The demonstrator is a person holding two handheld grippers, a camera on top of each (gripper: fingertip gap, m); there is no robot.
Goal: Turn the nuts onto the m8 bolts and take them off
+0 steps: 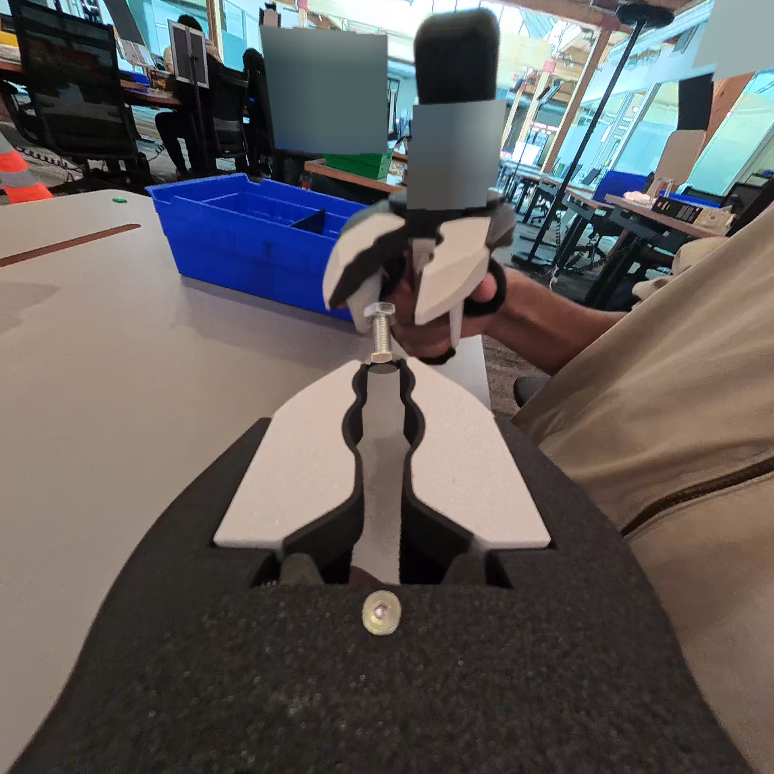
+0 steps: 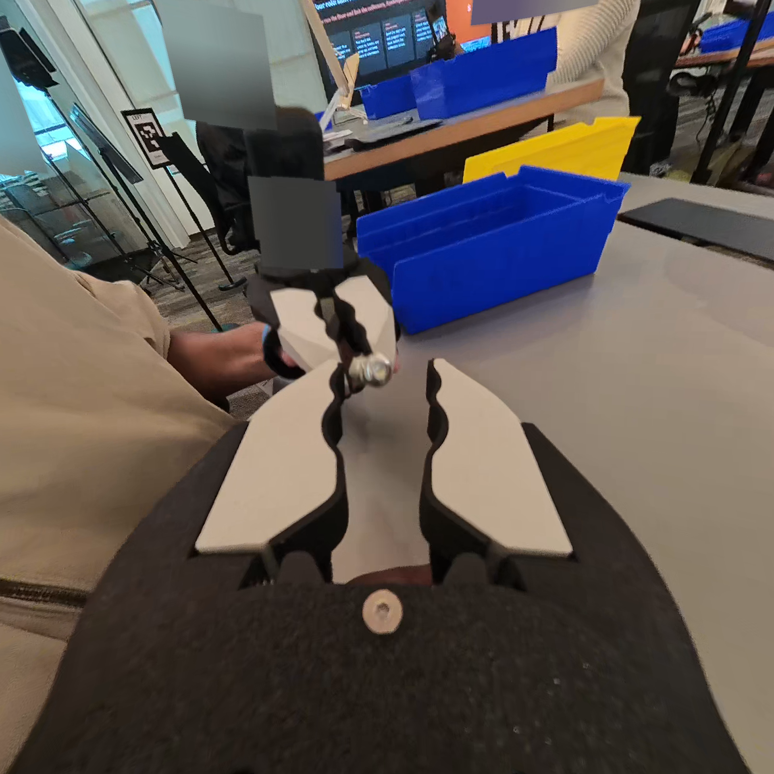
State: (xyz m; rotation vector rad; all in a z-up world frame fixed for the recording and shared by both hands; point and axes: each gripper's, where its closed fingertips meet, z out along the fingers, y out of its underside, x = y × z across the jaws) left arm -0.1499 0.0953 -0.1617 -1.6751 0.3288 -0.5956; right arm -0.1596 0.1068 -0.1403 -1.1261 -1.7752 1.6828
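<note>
A silver M8 bolt [image 1: 381,333] stands out from my left gripper [image 1: 382,370], which is shut on its threaded end. A hex nut [image 1: 382,357] sits on the thread right at the fingertips, and the bolt head [image 1: 379,310] is at the far end. My right gripper [image 1: 408,339] faces it, open, with one finger beside the bolt head. In the right wrist view my right gripper [image 2: 383,365] is open wide, and the bolt head [image 2: 379,370] lies between its tips, nearer the left finger. The left gripper [image 2: 349,368] holds the bolt toward the camera.
A blue bin [image 1: 251,234] stands on the grey table [image 1: 125,377] behind the grippers; it also shows in the right wrist view [image 2: 481,251]. A yellow bin [image 2: 565,146] is behind it and a black mat [image 2: 703,226] lies far right. The person's beige jacket [image 1: 670,419] is close by. Less than 4 cm separates the two grippers' tips.
</note>
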